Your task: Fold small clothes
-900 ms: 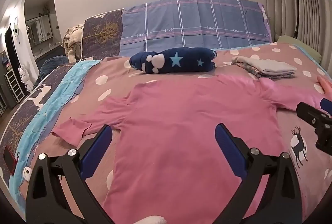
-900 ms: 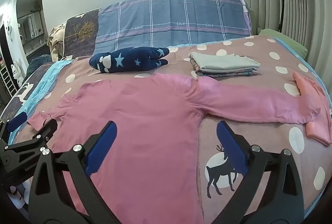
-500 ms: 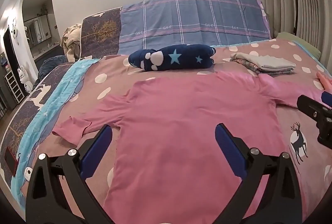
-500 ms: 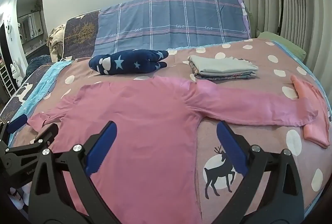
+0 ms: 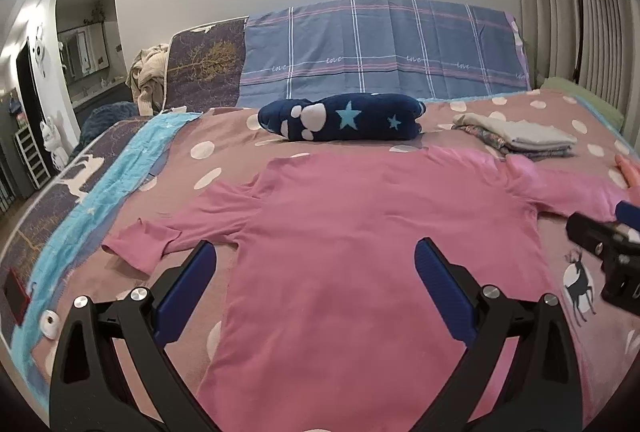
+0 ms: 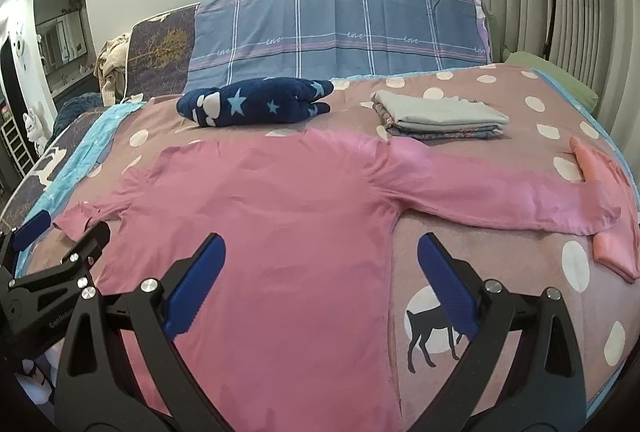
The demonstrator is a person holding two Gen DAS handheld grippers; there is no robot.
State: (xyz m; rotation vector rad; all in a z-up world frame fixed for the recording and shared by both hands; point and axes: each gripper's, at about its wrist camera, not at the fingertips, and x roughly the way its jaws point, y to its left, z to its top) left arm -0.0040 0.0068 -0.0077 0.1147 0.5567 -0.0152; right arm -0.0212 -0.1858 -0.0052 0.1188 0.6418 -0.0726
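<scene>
A pink long-sleeved shirt [image 5: 360,232] lies spread flat on the bed, also seen in the right wrist view [image 6: 272,207]. Its left sleeve [image 5: 160,236] is bunched short; its right sleeve [image 6: 500,195] stretches out straight. My left gripper [image 5: 316,264] is open and empty above the shirt's lower left body. My right gripper [image 6: 320,260] is open and empty above the shirt's right side seam. Each gripper shows at the edge of the other's view.
A dark blue star-patterned bundle [image 6: 256,101] and a stack of folded clothes [image 6: 436,119] lie at the back of the bed. A folded salmon garment [image 6: 608,199] lies at the right edge under the sleeve cuff. A plaid headboard cover [image 5: 380,47] stands behind.
Both grippers have drawn back and tilted slightly, so the shirt sits a little farther off in both views. Both stay open. The shirt has not moved.
</scene>
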